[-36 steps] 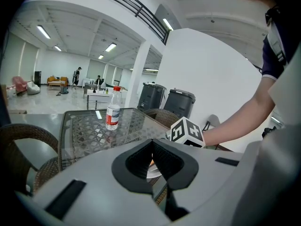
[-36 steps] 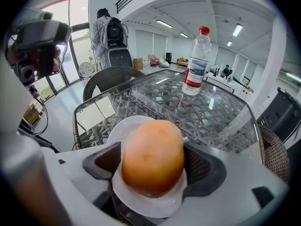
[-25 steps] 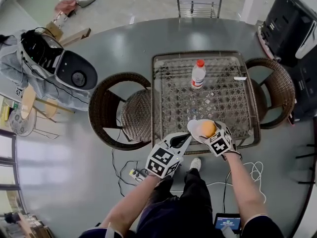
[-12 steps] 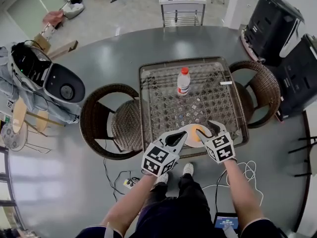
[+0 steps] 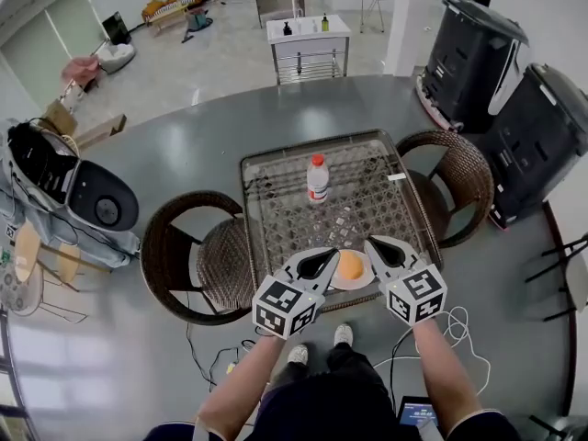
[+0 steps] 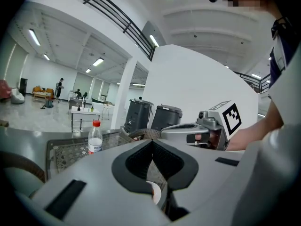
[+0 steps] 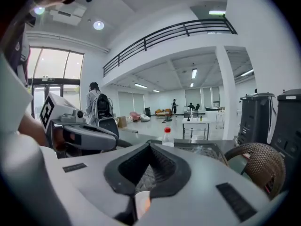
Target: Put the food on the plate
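A round orange food item (image 5: 349, 265) rests on a small white plate (image 5: 360, 280) at the near edge of the wicker-patterned table (image 5: 367, 200). My left gripper (image 5: 323, 257) hovers just left of the plate with its jaws shut and empty. My right gripper (image 5: 375, 244) hovers just right of the plate, also shut with nothing between its jaws. In the left gripper view the closed jaws (image 6: 152, 142) hide all but a sliver of the plate (image 6: 155, 193). Below the closed jaws (image 7: 149, 147) in the right gripper view, a bit of plate and food (image 7: 142, 200) peeks out.
A clear bottle with a red cap (image 5: 317, 177) stands at mid-table. Wicker chairs flank the table at left (image 5: 197, 255) and right (image 5: 455, 177). Black machines (image 5: 524, 145) stand beyond the right chair. Cables (image 5: 455, 324) lie on the floor near my feet.
The right gripper's jaws stood wide by the orange food on the plate and have since closed empty. Both grippers now sit on either side of the plate.
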Motion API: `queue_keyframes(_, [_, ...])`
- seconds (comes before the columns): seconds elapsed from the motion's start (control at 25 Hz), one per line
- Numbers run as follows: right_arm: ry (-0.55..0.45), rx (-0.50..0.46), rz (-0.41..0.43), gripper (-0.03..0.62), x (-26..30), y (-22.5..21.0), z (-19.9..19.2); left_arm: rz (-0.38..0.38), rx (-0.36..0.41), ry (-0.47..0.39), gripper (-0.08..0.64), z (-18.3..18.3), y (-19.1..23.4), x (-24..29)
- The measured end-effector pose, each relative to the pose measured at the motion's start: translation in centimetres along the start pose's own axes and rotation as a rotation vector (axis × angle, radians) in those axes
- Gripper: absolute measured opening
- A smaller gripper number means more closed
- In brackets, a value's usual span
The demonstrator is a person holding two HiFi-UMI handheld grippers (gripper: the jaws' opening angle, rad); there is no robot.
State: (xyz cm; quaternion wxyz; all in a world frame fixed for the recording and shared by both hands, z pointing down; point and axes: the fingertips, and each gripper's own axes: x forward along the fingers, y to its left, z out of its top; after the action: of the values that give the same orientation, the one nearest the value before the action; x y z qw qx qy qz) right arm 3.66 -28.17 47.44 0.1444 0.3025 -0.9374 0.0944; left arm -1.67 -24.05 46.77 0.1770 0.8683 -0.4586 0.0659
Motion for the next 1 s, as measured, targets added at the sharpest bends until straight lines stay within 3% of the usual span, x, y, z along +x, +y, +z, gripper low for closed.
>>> queue_keyframes(0.48, [-0.216,0.028,-0.026,0.005,-3.9,1.9,8.8,-0.049,0.078,-0.109,0.008,7.5,-1.9,-2.2])
queue_keyframes(1.0, [-0.308,0.048,-0.048,0.005,-5.0,2.9,11.7,-0.095,0.109,-0.148,0.008,9.8,-3.0,-3.1])
